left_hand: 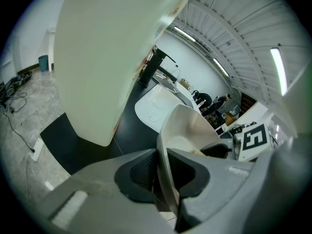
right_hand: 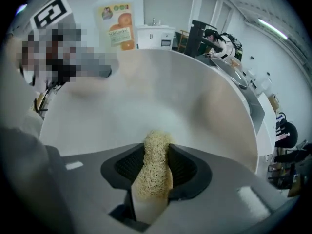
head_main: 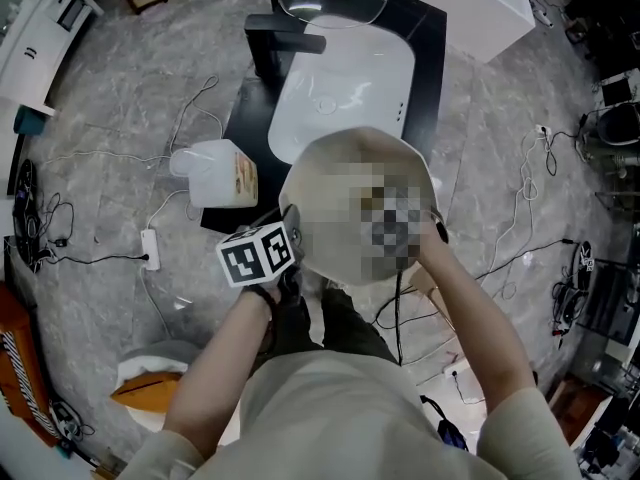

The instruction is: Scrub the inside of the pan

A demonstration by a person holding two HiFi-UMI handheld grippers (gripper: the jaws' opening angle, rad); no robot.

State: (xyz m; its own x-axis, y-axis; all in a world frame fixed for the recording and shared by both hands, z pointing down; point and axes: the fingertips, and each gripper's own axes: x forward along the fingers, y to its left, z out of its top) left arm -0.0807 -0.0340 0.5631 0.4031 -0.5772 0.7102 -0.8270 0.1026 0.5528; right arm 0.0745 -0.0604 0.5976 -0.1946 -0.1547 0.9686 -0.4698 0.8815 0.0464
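I hold a white pan (head_main: 335, 163) up in front of me, partly under a mosaic patch. My left gripper (left_hand: 163, 177) is shut on the pan's (left_hand: 190, 126) thin rim, which stands edge-on between the two dark pads. Its marker cube (head_main: 258, 253) shows at the pan's lower left. My right gripper (right_hand: 156, 165) is shut on a tan fibrous scrubber (right_hand: 154, 169), whose tip sits against the pan's smooth white inner wall (right_hand: 161, 99). In the head view the pan hides the right gripper; only my right hand (head_main: 432, 236) shows at the rim.
A white sink basin (head_main: 340, 88) sits in a black counter with a black faucet (head_main: 285, 30) beyond the pan. A white detergent jug (head_main: 215, 173) with an orange label stands at the counter's left corner. Cables and a power strip (head_main: 150, 250) lie on the grey floor.
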